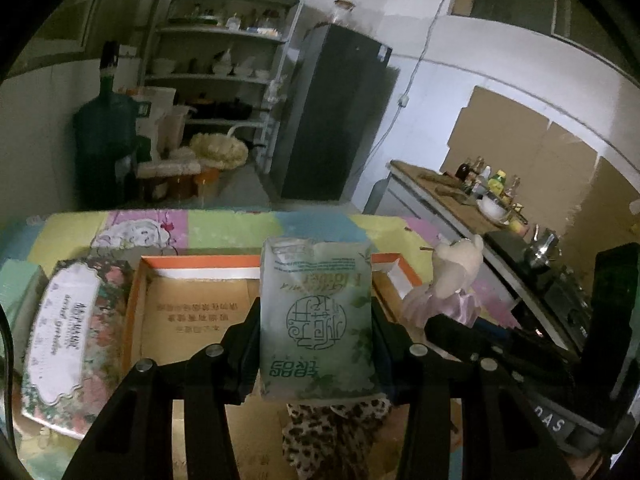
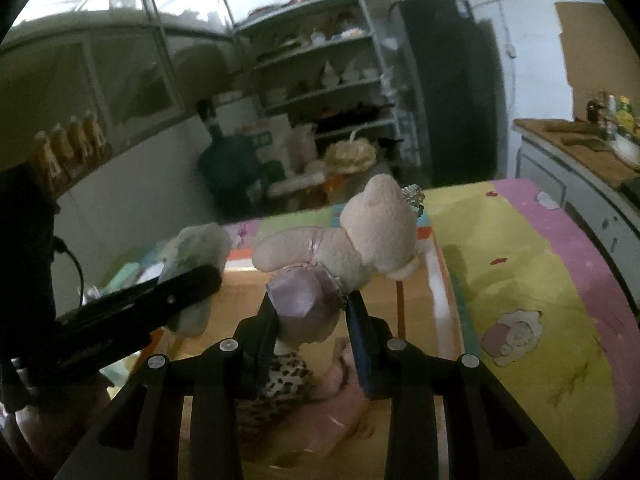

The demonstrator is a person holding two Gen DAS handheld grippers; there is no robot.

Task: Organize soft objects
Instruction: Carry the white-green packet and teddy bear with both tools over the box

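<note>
The left gripper (image 1: pixel 316 320) is closed on a soft green and white tissue pack (image 1: pixel 315 316). Its two fingers press the pack from both sides, and the pack stands upright between them, above an open cardboard box (image 1: pixel 192 308) with an orange rim. The box lies on a tabletop (image 1: pixel 224 224) covered with a colourful patterned cloth. Just left of the box is a flat flowered box (image 1: pixel 68 332) with a white label.

The right gripper (image 2: pixel 312 312) is closed on a cream plush toy (image 2: pixel 360 236) in a shiny lilac dress (image 2: pixel 304 300). The fingers grip the toy at the dress, and its head and one arm stick out above them, over the same cardboard box.

Inside the box, under both grippers, lies a leopard-print cloth (image 1: pixel 324 436), and beside it something soft and pink (image 2: pixel 340 400); what the pink thing is I cannot tell. In the right wrist view the left gripper with its pack is seen at the left, near the toy but not touching it.
</note>
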